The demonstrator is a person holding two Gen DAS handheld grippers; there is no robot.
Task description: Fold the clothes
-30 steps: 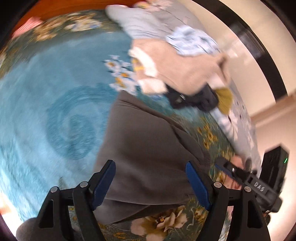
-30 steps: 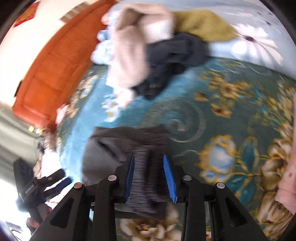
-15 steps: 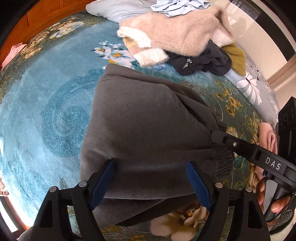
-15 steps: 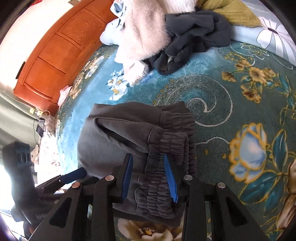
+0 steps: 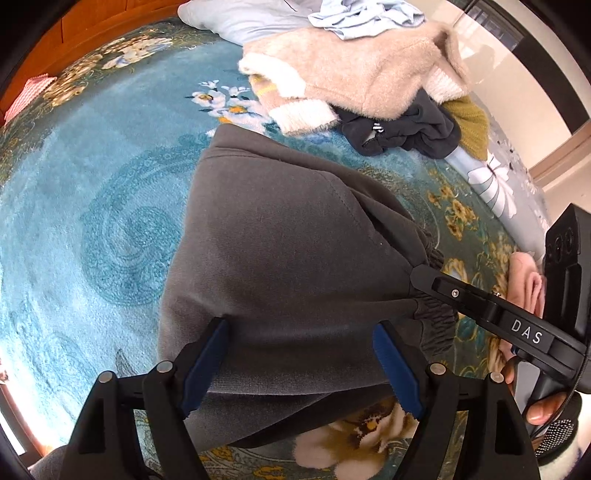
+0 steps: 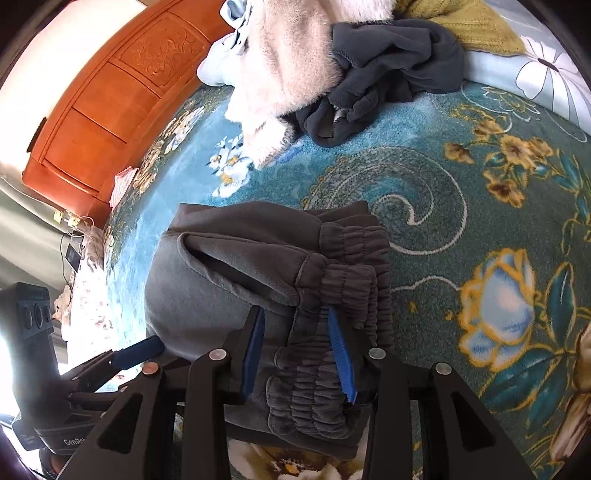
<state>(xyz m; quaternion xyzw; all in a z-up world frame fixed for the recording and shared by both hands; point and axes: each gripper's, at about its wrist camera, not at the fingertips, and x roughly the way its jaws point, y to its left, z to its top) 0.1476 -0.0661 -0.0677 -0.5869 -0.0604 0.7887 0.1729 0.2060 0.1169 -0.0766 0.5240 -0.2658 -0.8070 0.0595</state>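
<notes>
A dark grey pair of sweatpants (image 5: 280,258) lies folded on a blue floral rug (image 5: 92,206); it also shows in the right wrist view (image 6: 236,280). My left gripper (image 5: 299,332) is open, its blue pads spread wide just above the near part of the pants. My right gripper (image 6: 295,332) is partly closed around the gathered elastic waistband (image 6: 332,295), with the fabric bunched between the pads. The right gripper also shows at the right of the left wrist view (image 5: 480,302), resting on the waistband. The left gripper shows at the lower left of the right wrist view (image 6: 136,350).
A heap of unfolded clothes lies beyond the pants: a beige fuzzy sweater (image 5: 362,74), a dark garment (image 5: 402,129), a mustard knit (image 5: 469,122) and a light blue shirt (image 5: 362,18). A pink folded item (image 5: 528,280) lies at the right. An orange wooden cabinet (image 6: 110,92) stands behind.
Both cameras have steadied and come closer to the pants. The right gripper has settled with the waistband between its pads. The left gripper stays open.
</notes>
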